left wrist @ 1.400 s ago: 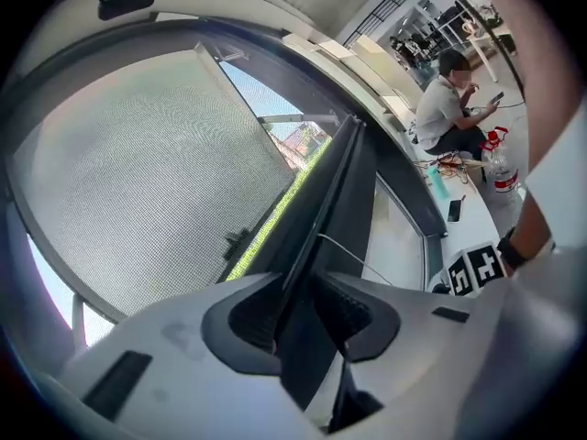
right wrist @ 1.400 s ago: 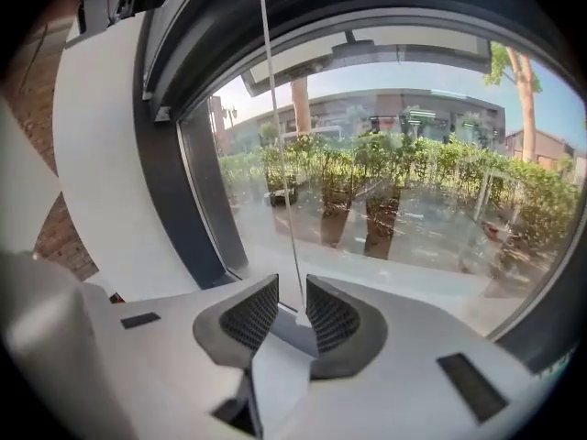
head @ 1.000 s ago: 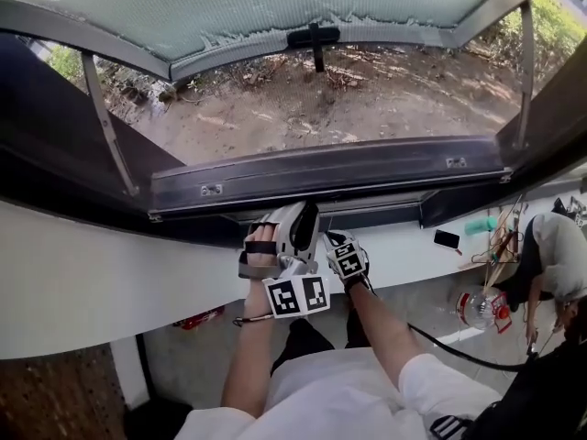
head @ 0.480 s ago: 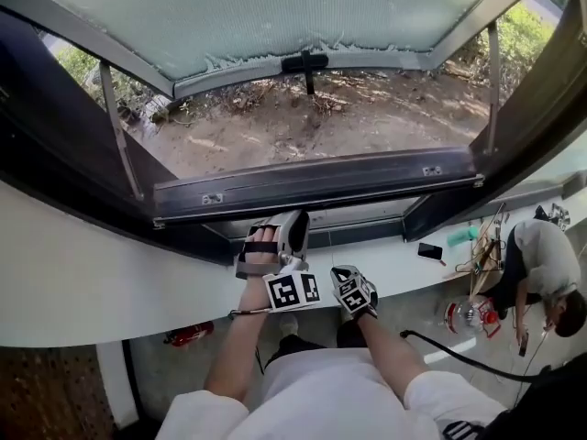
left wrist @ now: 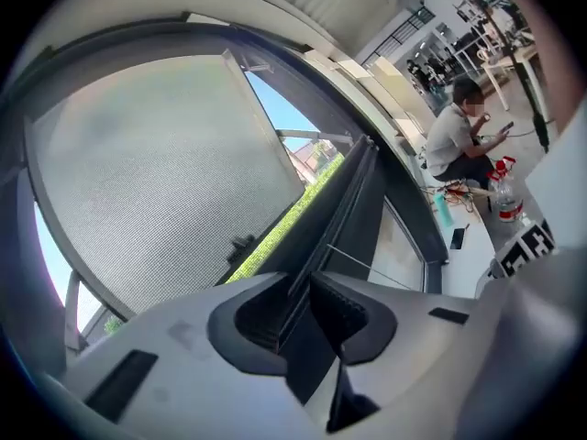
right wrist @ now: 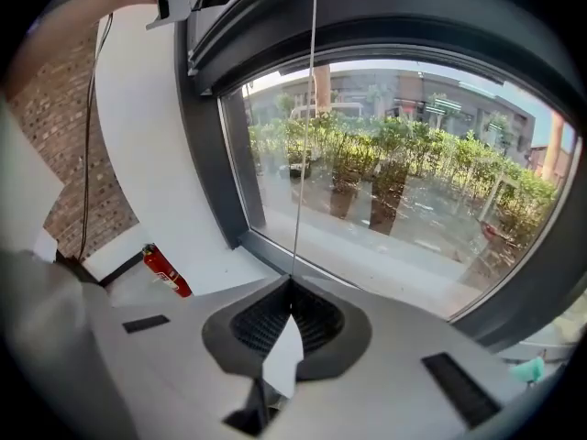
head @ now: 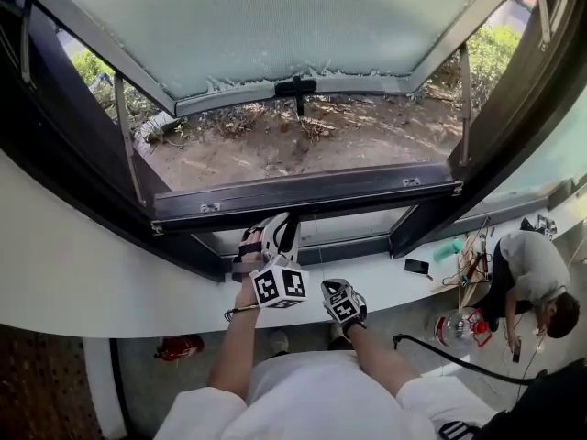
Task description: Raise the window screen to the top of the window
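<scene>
- The left gripper clamps the dark frame bar at the window's near edge. Its jaws have just been closing and now grip the bar at a medium gap.
- The right gripper, just right of the left one and nearer the person, is pinched narrow on a thin cord that runs upward.
- The mesh window screen covers the far upper part of the opening. Its lower edge carries a black handle, well beyond the bar, with bare ground showing between.
</scene>
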Available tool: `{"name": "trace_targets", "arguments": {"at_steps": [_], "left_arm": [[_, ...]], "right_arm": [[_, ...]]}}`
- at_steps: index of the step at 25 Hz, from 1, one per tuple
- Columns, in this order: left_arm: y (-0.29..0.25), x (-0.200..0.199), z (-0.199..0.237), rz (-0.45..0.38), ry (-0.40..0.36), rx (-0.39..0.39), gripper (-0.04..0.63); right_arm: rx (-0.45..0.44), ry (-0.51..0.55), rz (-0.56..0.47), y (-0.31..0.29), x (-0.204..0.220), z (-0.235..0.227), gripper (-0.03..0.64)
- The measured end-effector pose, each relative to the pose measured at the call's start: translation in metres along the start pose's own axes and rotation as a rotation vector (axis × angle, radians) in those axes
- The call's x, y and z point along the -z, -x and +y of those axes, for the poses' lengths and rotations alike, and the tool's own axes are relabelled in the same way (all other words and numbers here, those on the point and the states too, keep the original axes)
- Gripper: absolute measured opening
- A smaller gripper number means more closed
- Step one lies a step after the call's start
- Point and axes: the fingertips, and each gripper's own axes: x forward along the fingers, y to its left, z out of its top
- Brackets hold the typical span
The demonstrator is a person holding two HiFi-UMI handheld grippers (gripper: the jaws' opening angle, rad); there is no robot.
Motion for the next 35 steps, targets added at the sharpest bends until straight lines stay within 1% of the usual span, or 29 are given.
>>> {"name": "trace_targets", "arguments": {"at_steps": [2, 6, 9, 12, 15, 16, 17, 18, 20, 24, 26, 29, 31, 35], "left_arm": [[0.005, -0.003, 0.007, -0.03, 0.086, -0.025, 0.075], [0.022, -0.008, 0.027, -0.102, 0.296, -0.089, 0.075], [0.034, -0.01, 0.038, -0.141, 0.411, -0.132, 0.075], [0.041, -0.009, 0.044, -0.161, 0.488, -0.145, 0.075], [0.044, 0.003, 0.041, -0.146, 0.557, -0.146, 0.073], [0.046, 0.009, 0.04, -0.141, 0.585, -0.152, 0.056], [0.047, 0.015, 0.039, -0.134, 0.613, -0.157, 0.02], [0.048, 0.021, 0.037, -0.126, 0.642, -0.157, 0.0], [0.048, 0.031, 0.032, -0.112, 0.692, -0.146, 0.0], [0.051, 0.045, 0.025, -0.113, 0.761, -0.151, 0.0], [0.051, 0.048, 0.024, -0.119, 0.78, -0.153, 0.0], [0.05, 0.05, 0.023, -0.114, 0.787, -0.159, 0.0], [0.049, 0.05, 0.02, -0.107, 0.78, -0.155, 0.0], [0.046, 0.047, 0.019, -0.118, 0.784, -0.141, 0.0]], "right_arm": [[-0.001, 0.002, -0.017, 0.0, -0.006, 0.004, 0.003], [0.023, -0.002, -0.076, 0.007, -0.023, -0.005, 0.003], [0.034, -0.003, -0.123, 0.011, -0.042, -0.01, 0.003], [0.06, 0.031, -0.145, 0.016, -0.055, -0.013, 0.003], [0.103, 0.079, -0.165, 0.023, -0.06, -0.013, 0.003], [0.107, 0.082, -0.17, 0.024, -0.059, -0.012, 0.003], [0.106, 0.082, -0.173, 0.024, -0.059, -0.011, 0.003], [0.101, 0.081, -0.176, 0.024, -0.06, -0.01, 0.003], [0.088, 0.086, -0.183, 0.025, -0.064, -0.007, 0.003], [0.089, 0.085, -0.228, 0.035, -0.074, -0.001, 0.003], [0.101, 0.082, -0.267, 0.04, -0.084, -0.003, 0.003], [0.116, 0.092, -0.311, 0.048, -0.101, -0.009, 0.003], [0.122, 0.076, -0.334, 0.055, -0.109, -0.01, 0.003], [0.117, 0.025, -0.358, 0.068, -0.12, -0.005, 0.003]]}}
